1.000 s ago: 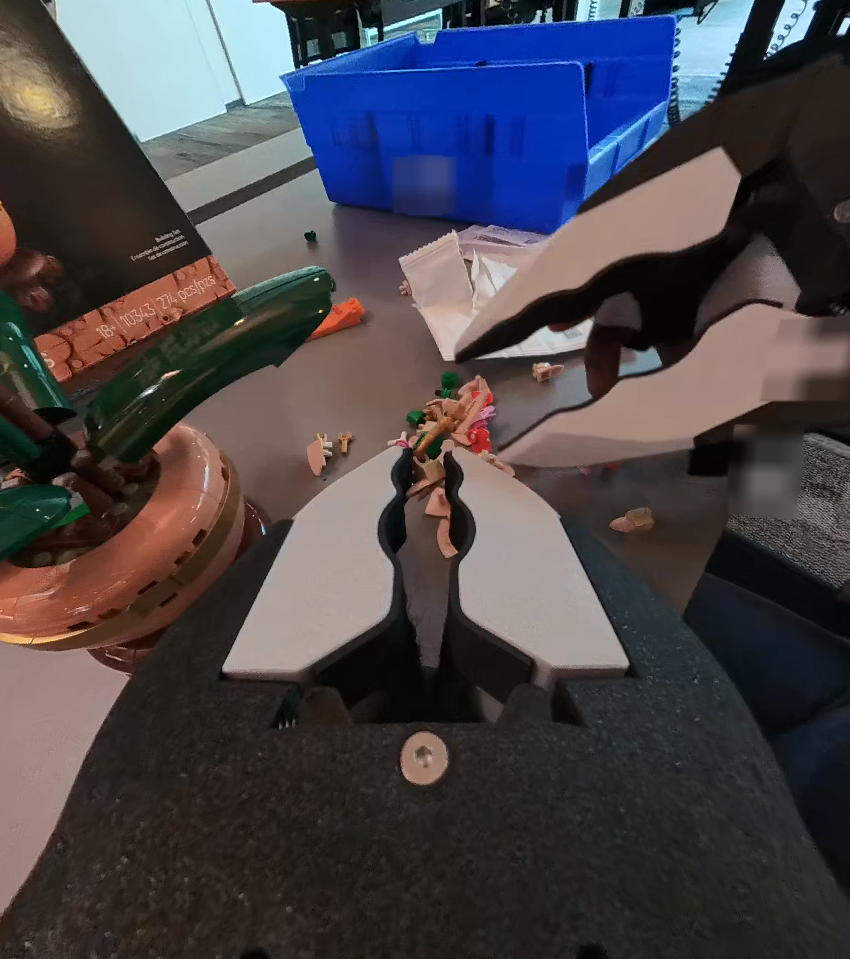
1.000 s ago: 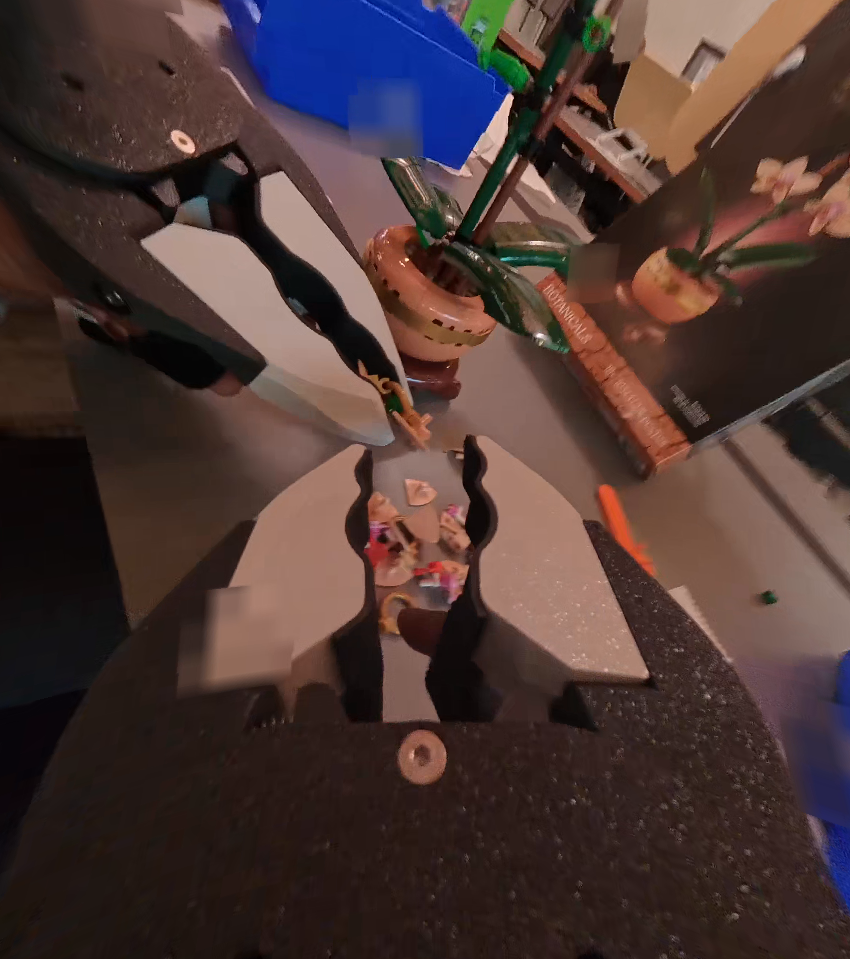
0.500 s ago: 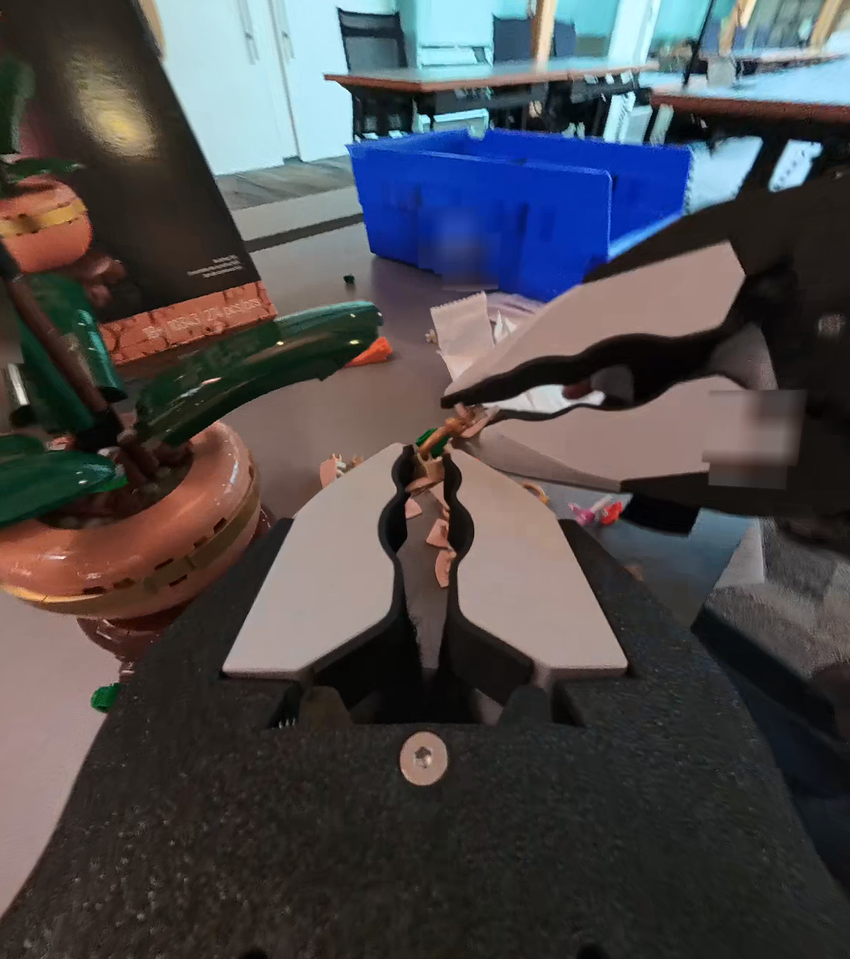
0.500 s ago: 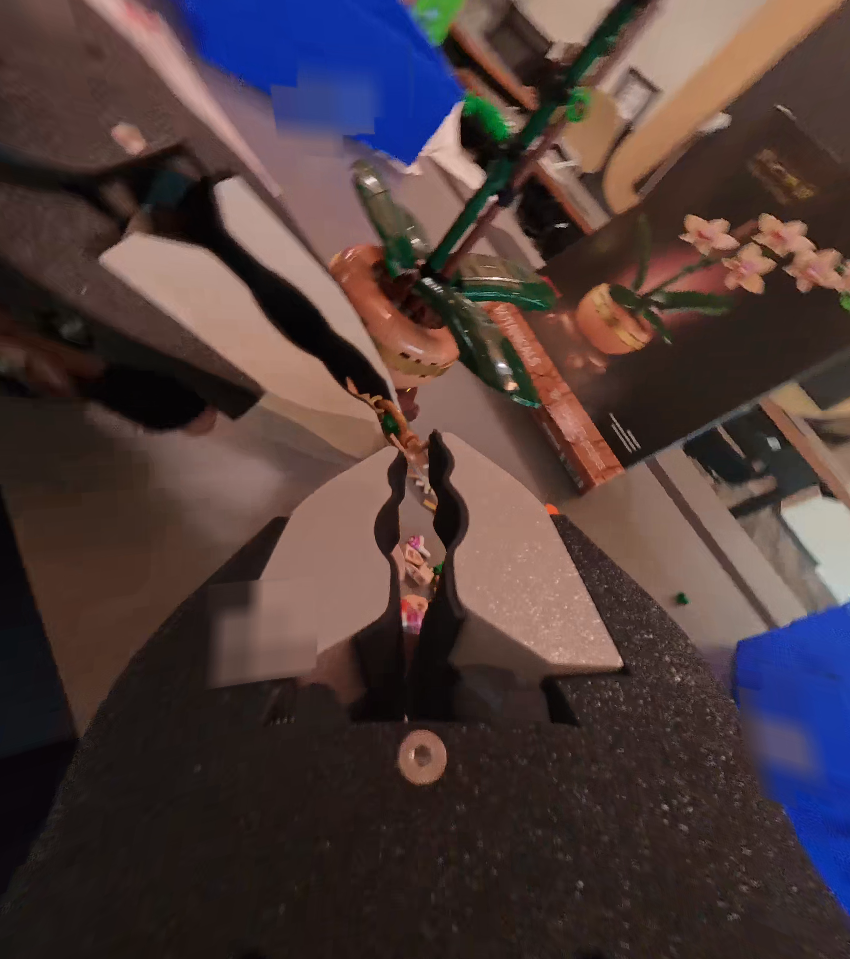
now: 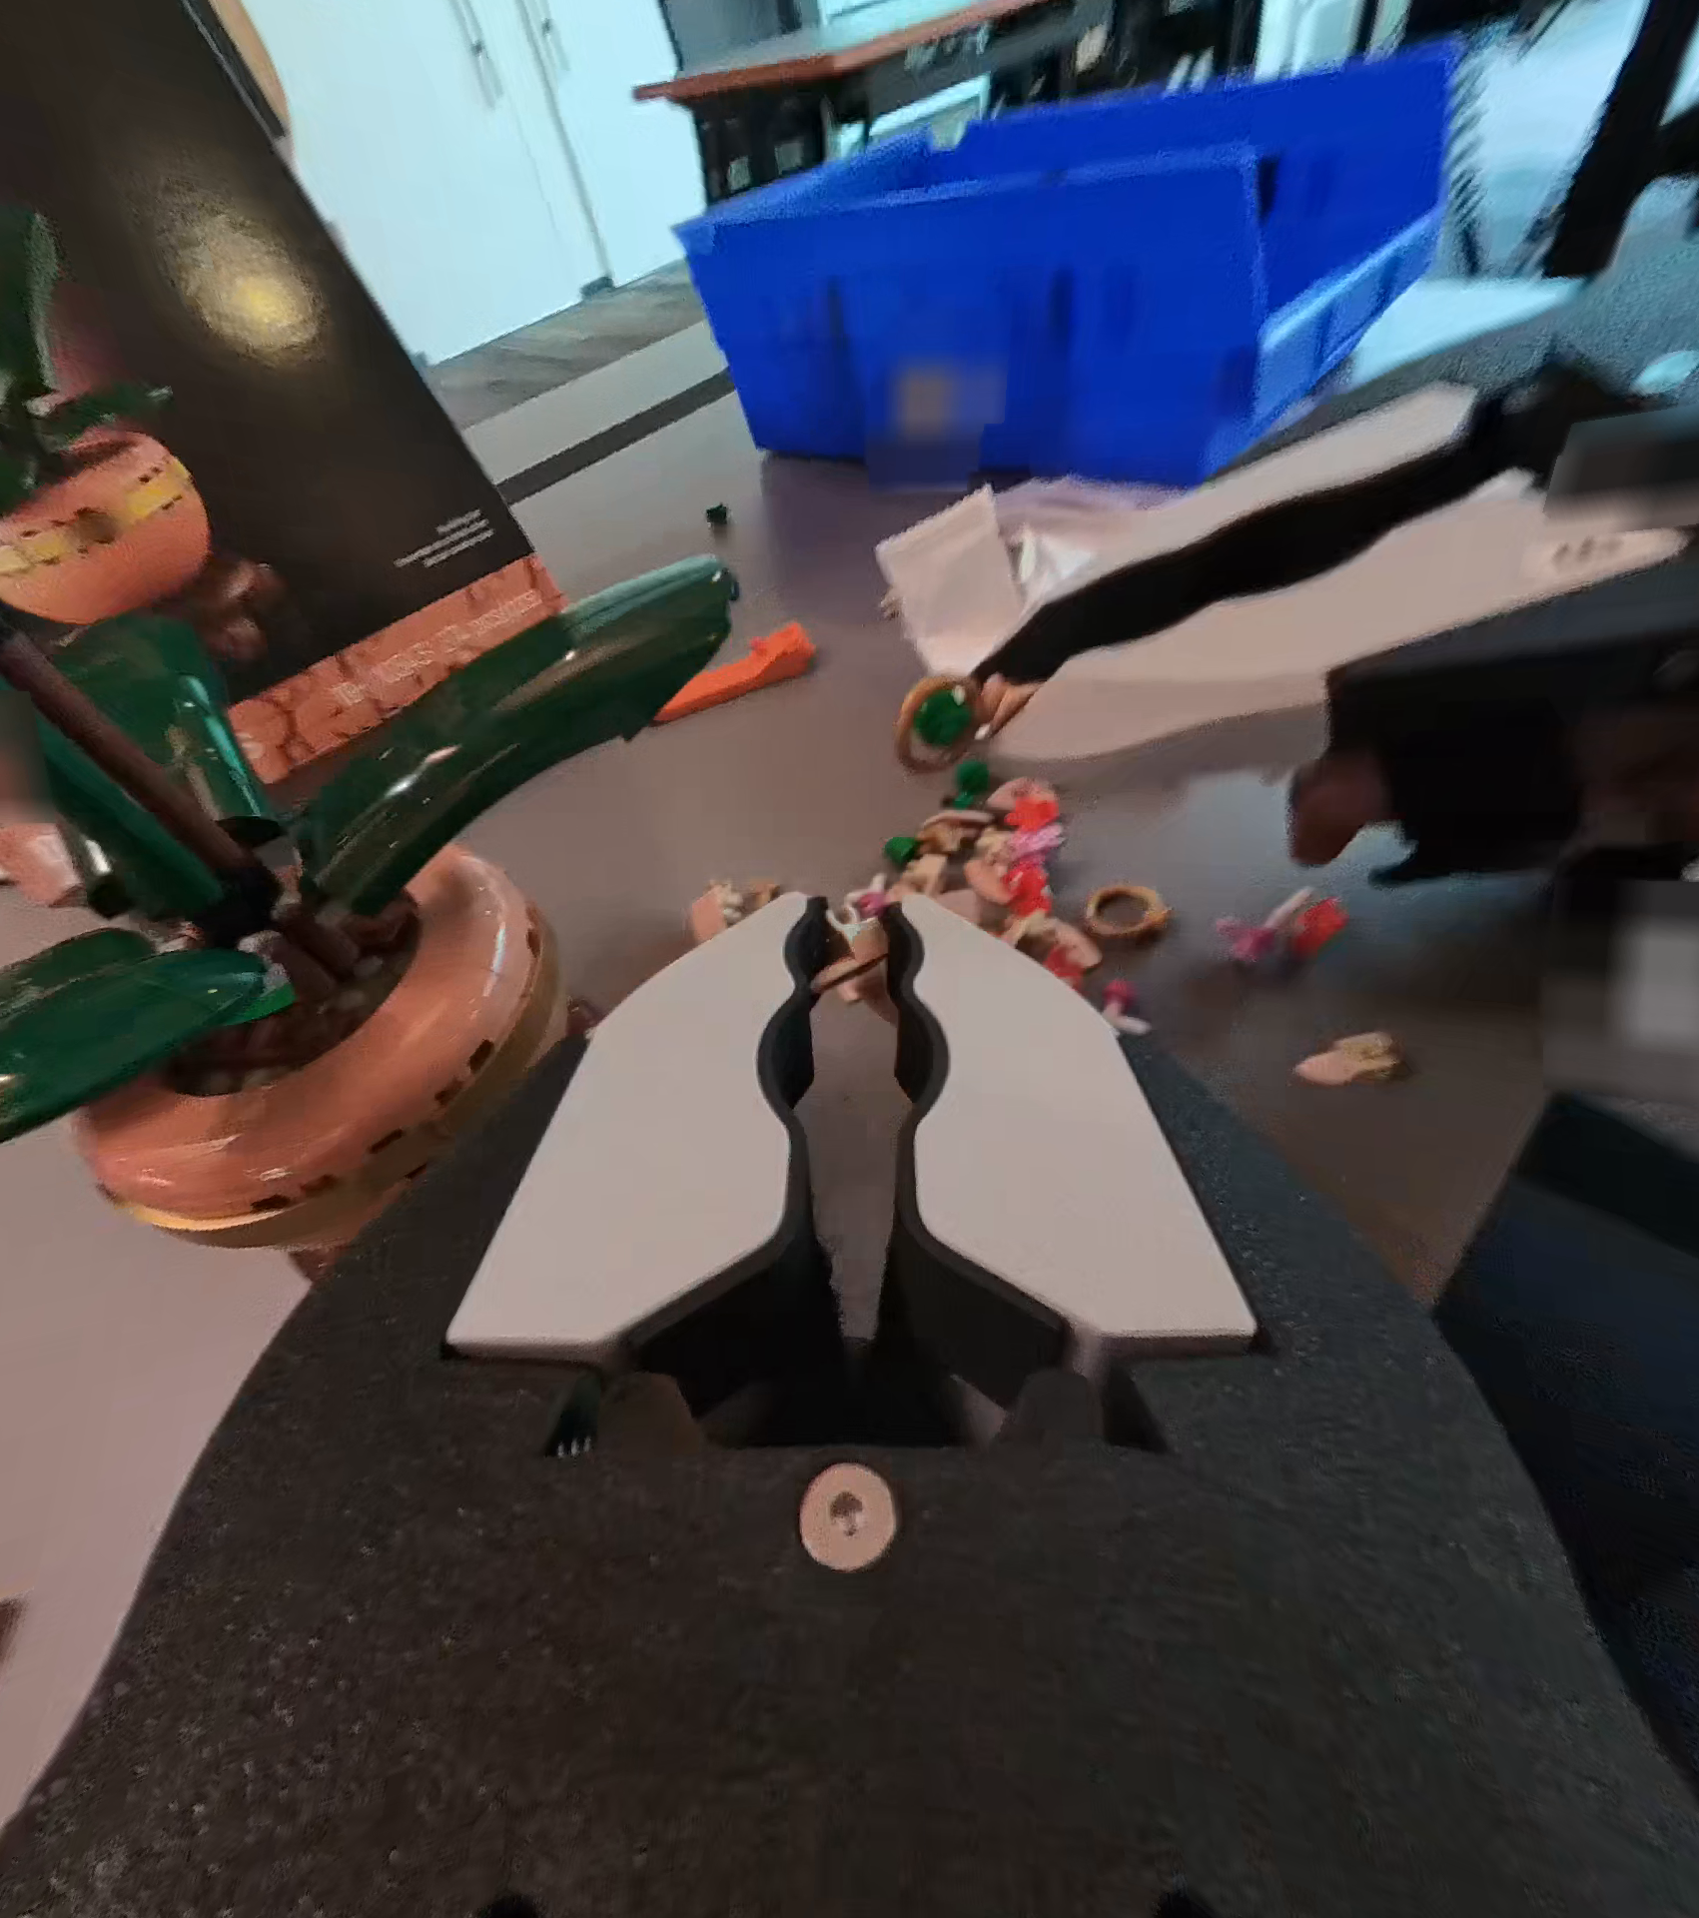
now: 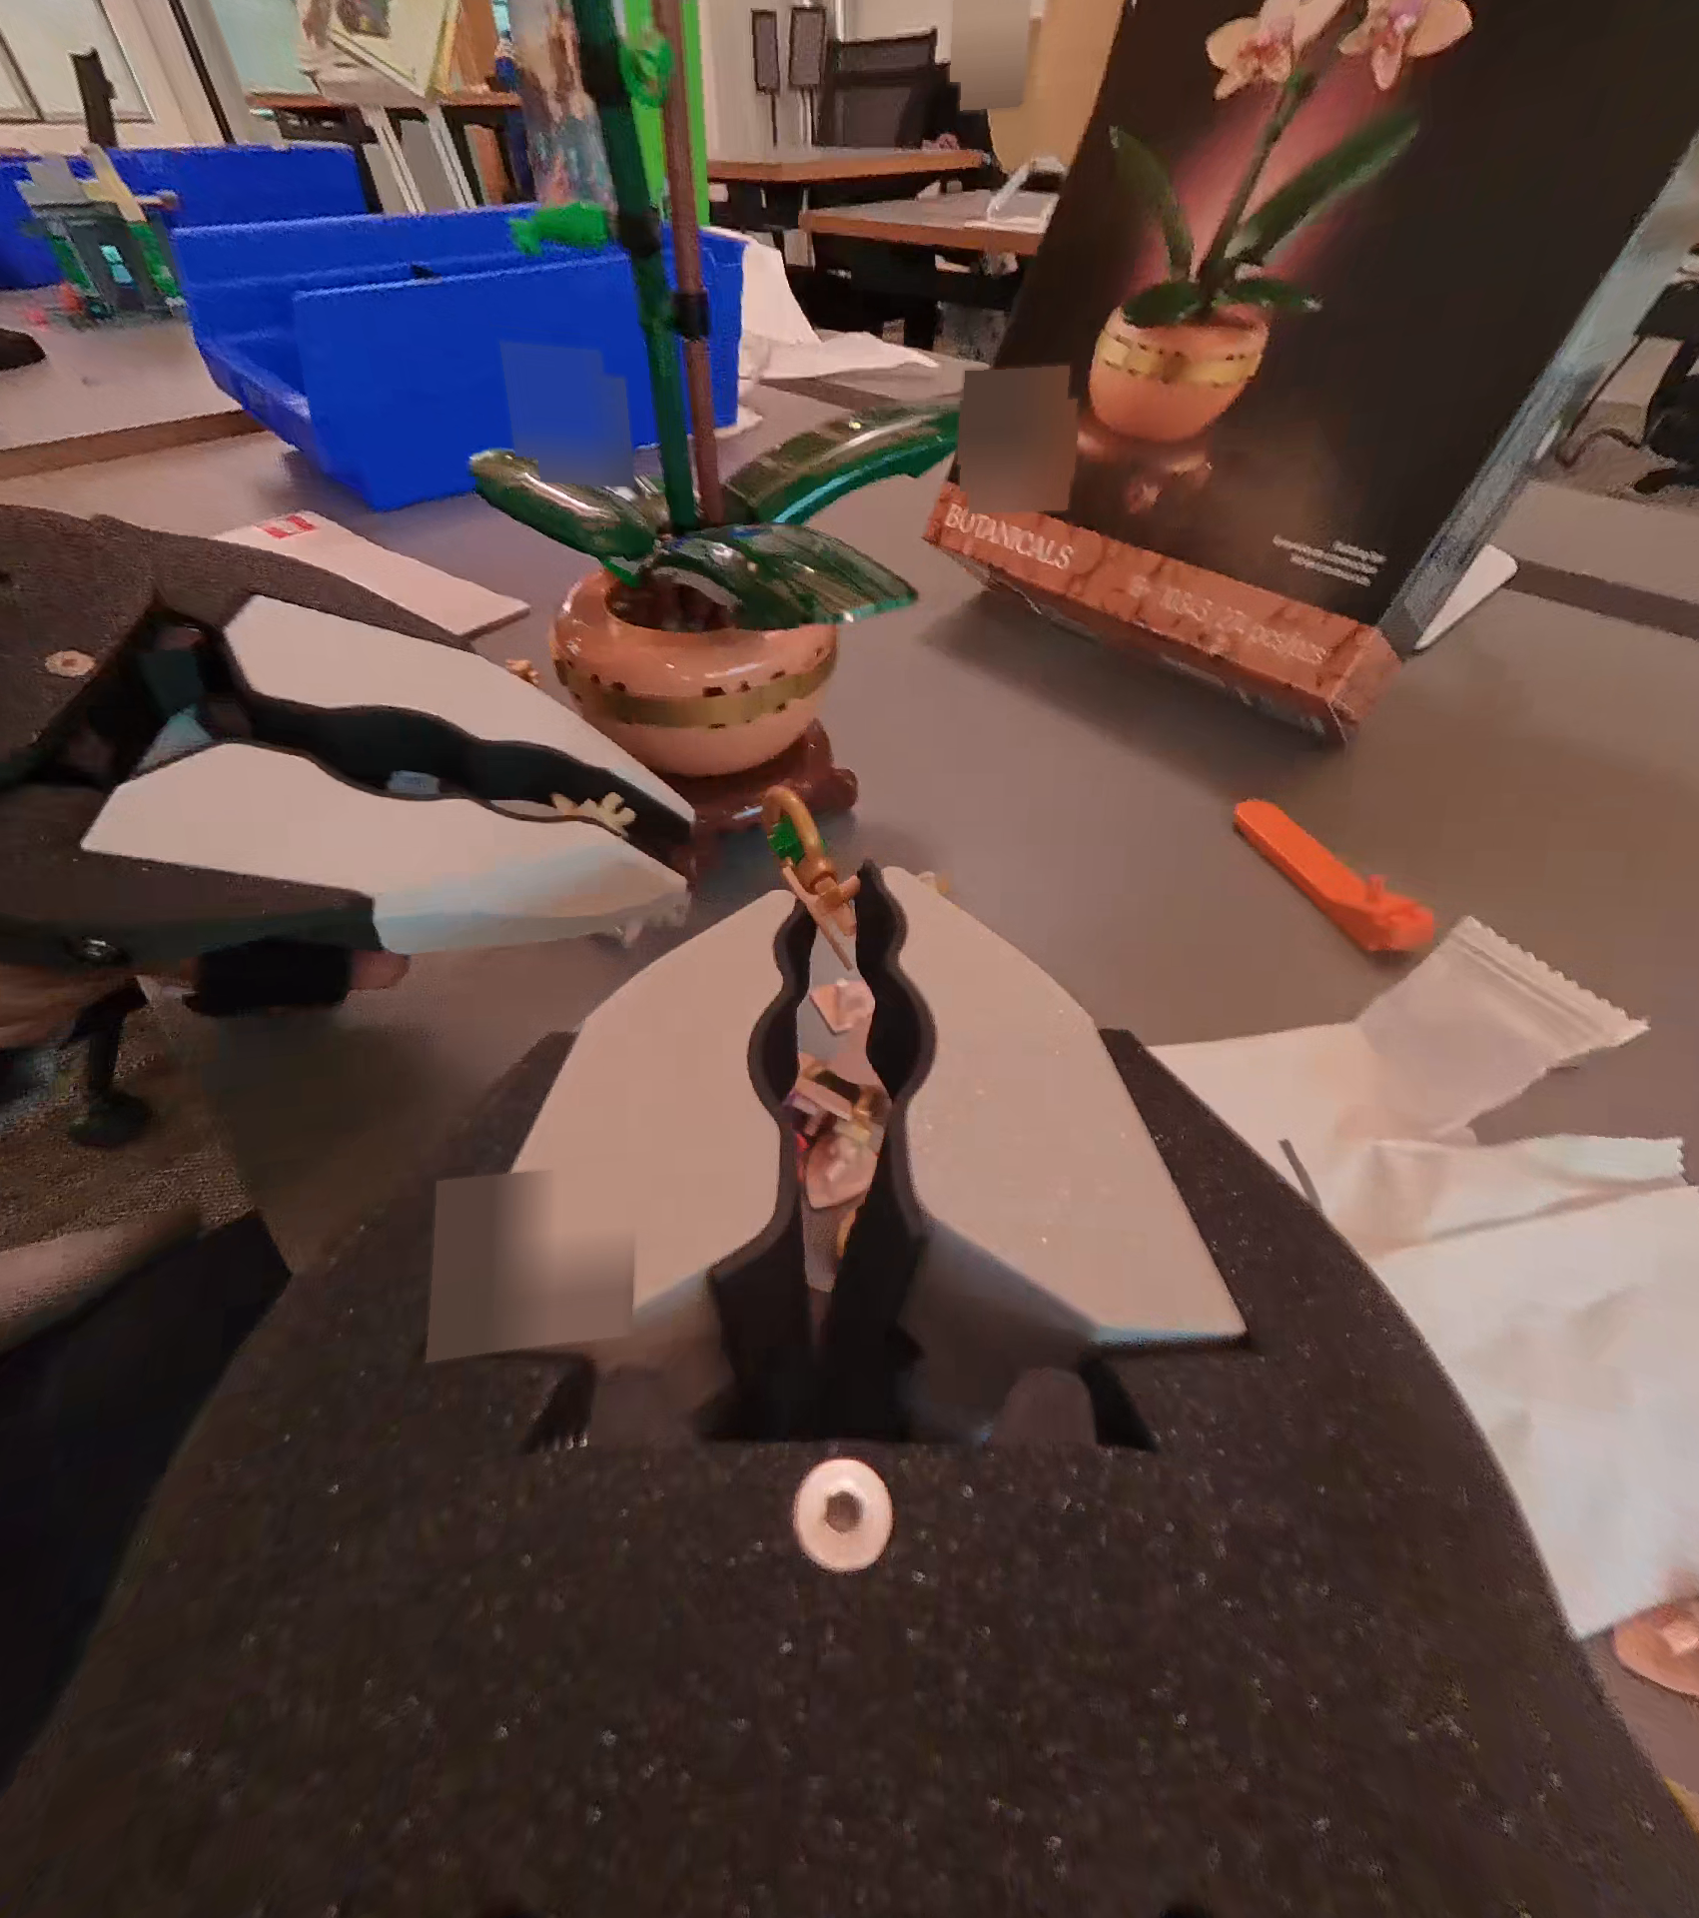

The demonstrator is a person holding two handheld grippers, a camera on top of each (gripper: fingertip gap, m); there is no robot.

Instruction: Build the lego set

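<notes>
My right gripper (image 6: 834, 895) is shut on a gold ring piece with a green stud (image 6: 789, 830), held above the table. It also shows in the left wrist view (image 5: 936, 718), at the tips of the right gripper (image 5: 992, 680). My left gripper (image 5: 850, 924) is nearly closed on a small cream piece (image 5: 860, 934). From the right wrist view this gripper (image 6: 663, 836) is at the left, with the cream piece (image 6: 585, 804) between its jaws. The built orchid pot with green leaves (image 5: 305, 1048) (image 6: 694, 675) stands just left of both. Loose pieces (image 5: 1016, 861) lie ahead.
The set's dark box (image 5: 201, 363) (image 6: 1291, 363) stands behind the pot. A blue bin (image 5: 1032, 291) (image 6: 409, 343) is at the back. An orange brick separator (image 5: 736, 669) (image 6: 1327, 877) and empty plastic bags (image 5: 959, 581) (image 6: 1499, 1297) lie on the grey table.
The two grippers met tip to tip over the ring piece. Now the right gripper has it and has drawn away from the left gripper, which has pulled back.
</notes>
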